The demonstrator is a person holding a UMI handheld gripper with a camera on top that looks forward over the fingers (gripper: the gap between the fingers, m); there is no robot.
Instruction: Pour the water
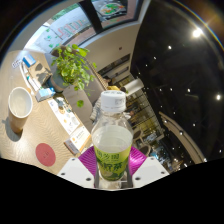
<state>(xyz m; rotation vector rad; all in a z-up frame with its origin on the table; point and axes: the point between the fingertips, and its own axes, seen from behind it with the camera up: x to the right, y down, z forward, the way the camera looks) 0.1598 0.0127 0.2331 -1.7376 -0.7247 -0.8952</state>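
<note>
Gripper [113,166] clamped on clear water bottle [112,140] with white cap, held upright between magenta pads [90,160]. Beyond, to the left: paper cup [19,104], red coaster [45,153], leafy potted plant [72,66] on wooden table [40,132].

The gripper [113,170] sits at the bottom centre of the frame, pointing forward and up into the scene. Its two fingers show only as pale tips low in the frame, one left of centre and one right of centre, each with a magenta pad [88,160] on its inner face. Both pads press against the sides of a clear bottle [112,135] that rises between them, so the fingers are closed on it and carry it upright.
</note>
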